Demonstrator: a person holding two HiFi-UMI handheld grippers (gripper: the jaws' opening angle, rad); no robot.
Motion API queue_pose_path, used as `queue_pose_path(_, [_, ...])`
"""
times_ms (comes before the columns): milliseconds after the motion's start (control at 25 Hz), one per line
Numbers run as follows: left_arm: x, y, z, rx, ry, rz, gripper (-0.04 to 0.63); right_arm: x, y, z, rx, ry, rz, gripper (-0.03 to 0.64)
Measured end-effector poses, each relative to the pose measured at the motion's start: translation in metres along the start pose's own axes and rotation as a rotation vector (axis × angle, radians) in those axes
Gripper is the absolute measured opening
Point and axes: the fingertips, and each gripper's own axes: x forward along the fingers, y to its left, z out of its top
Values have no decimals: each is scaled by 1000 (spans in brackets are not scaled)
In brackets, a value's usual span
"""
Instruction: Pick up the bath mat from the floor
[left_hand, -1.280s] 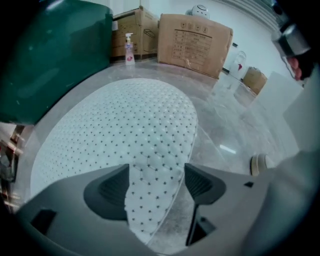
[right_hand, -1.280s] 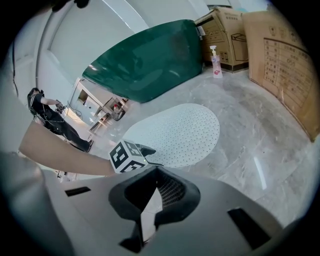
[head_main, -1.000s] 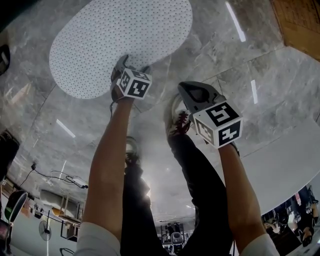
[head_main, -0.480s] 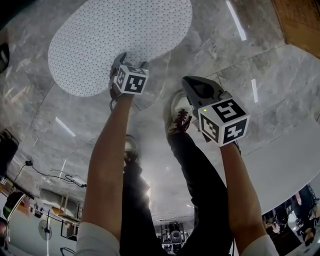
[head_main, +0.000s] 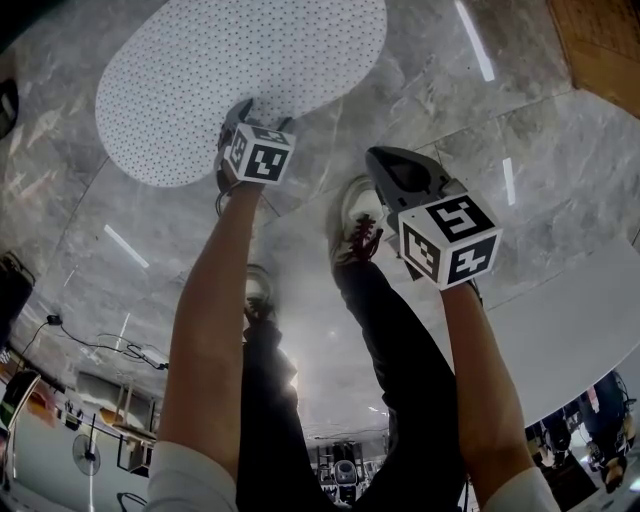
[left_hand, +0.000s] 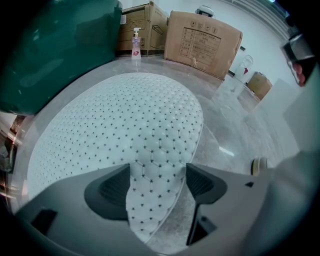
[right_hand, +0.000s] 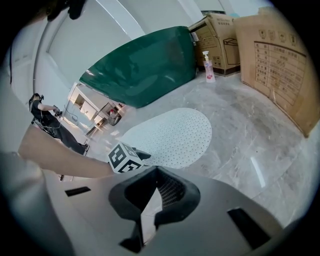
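Note:
The bath mat (head_main: 230, 70) is a white oval with small dark dots, flat on the grey marble floor. My left gripper (head_main: 250, 112) is down at the mat's near edge. In the left gripper view the jaws of the left gripper (left_hand: 157, 175) stand open on either side of the edge of the mat (left_hand: 125, 135), and a tongue of it lies between them. My right gripper (head_main: 385, 165) hangs above the floor to the right of the mat, beside a shoe, holding nothing. The right gripper view shows the right gripper (right_hand: 156, 171) with its jaws met, the mat (right_hand: 170, 135) and the left gripper's cube (right_hand: 124, 158) beyond.
A dark green tub (right_hand: 145, 65) stands behind the mat. Cardboard boxes (left_hand: 202, 42) and a pump bottle (left_hand: 135, 44) line the far wall. The person's shoes (head_main: 355, 220) stand on the floor just right of the mat. Wooden flooring (head_main: 600, 40) starts at the far right.
The left gripper has crept a little forward and down onto the mat's near edge. The right gripper has shifted slightly to the right.

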Motion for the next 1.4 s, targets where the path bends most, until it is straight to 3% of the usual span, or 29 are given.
queue_pose_path(200, [0,0,1,10,-9,5,352,0,-1,-3,-1,5,-3,15])
queue_pose_path(360, [-3,-6,0,18,-40,45,310,0,0,-3,-6,9,-3,15])
queue_pose_path(480, [-4,-9,0,11,-50,31,280,1,3,-2,-12,12,0,15])
queue_pose_path(600, [-5,-6,1,-18,-43,1,208,3,3,-2,-19,17,0,15])
queue_pose_path(640, [-5,-2,1,-26,-37,4,109,3,3,-2,-17,16,-2,15])
queue_pose_path(840, [-5,1,0,39,-26,40,110,2,5,-1,-20,14,0,15])
queue_pose_path(1080, [-5,3,1,0,-27,43,92,2,4,-2,-25,20,-5,15])
queue_pose_path(1400, [-13,12,4,-68,-60,124,45,0,2,-1,-28,18,-6,15])
